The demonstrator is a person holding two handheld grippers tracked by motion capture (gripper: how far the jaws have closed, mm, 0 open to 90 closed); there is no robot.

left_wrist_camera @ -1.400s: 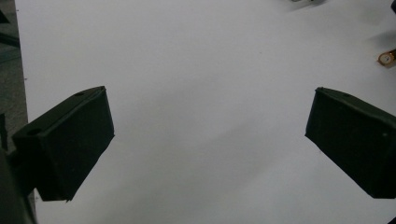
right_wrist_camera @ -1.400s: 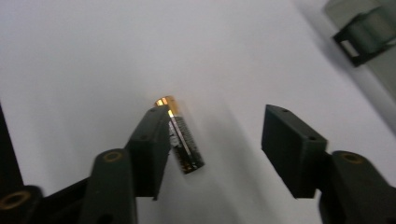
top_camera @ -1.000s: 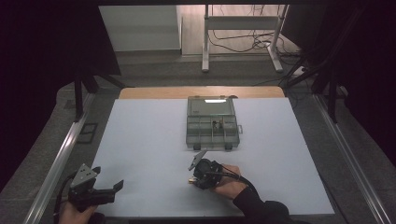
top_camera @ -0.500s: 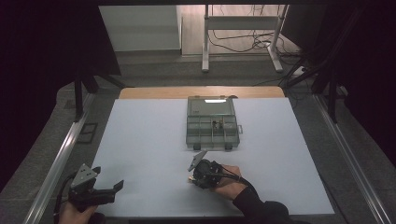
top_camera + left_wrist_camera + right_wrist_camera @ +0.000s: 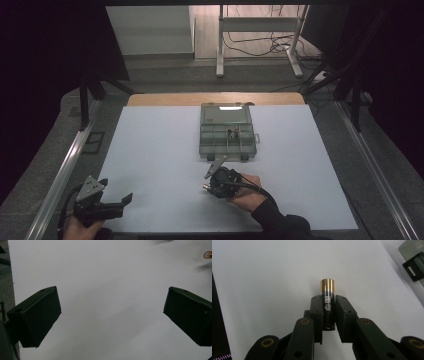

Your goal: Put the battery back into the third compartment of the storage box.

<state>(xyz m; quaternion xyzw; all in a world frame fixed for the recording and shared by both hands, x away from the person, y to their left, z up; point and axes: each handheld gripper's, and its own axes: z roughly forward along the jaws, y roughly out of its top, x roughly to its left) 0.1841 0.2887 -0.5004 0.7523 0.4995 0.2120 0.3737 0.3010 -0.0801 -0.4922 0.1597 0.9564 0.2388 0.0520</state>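
Your table (image 5: pixel 150 150) carries a clear compartment box (image 5: pixel 227 132) at its far middle, lid closed as far as you can tell. Your left tool (image 5: pixel 116 204) rests at the near left corner with its jaws spread wide over bare surface. Your right tool (image 5: pixel 207 186), just in front of the box, is clamped on a black-and-gold battery (image 5: pixel 327 305), gold end pointing away from you.

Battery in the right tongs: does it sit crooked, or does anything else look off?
Nothing stands out. The battery sits straight between the right tongs, gold end out. The organizer box lies flat, lid open.
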